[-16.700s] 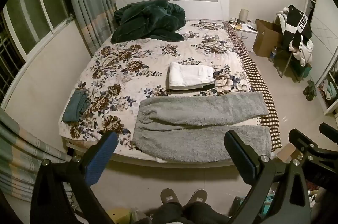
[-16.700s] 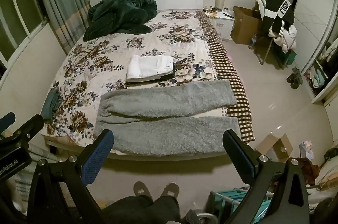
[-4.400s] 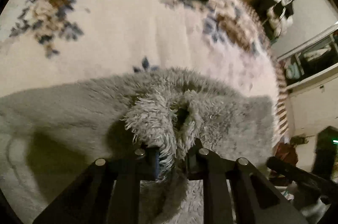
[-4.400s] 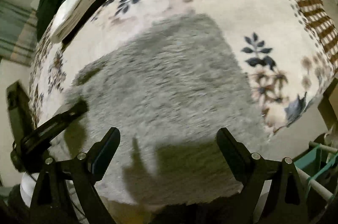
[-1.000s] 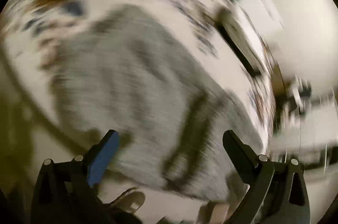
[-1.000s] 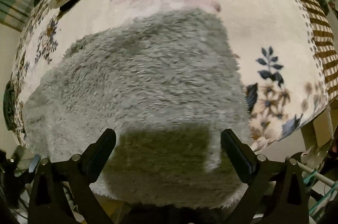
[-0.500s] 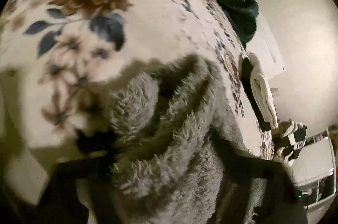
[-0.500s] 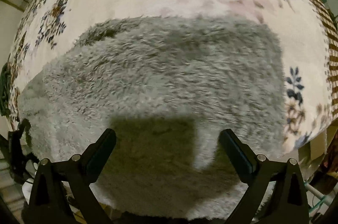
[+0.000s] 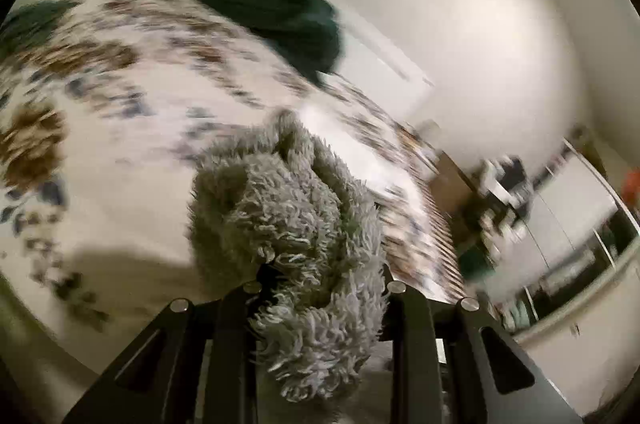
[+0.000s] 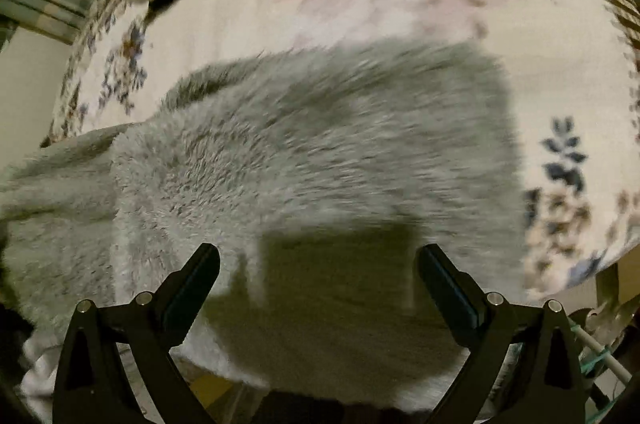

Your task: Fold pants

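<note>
The left gripper is clamped on a bunched end of the fluffy grey pants, lifted at lower centre of its view. The right gripper hovers with jaws apart over the pants lying on the floral bed. Folding looks partly done, with more folds likely left.

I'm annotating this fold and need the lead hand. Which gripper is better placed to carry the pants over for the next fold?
Left. The left gripper is shut on the grey fleece pants, holding them lifted; the right gripper hangs open above them, gripping nothing.
</note>
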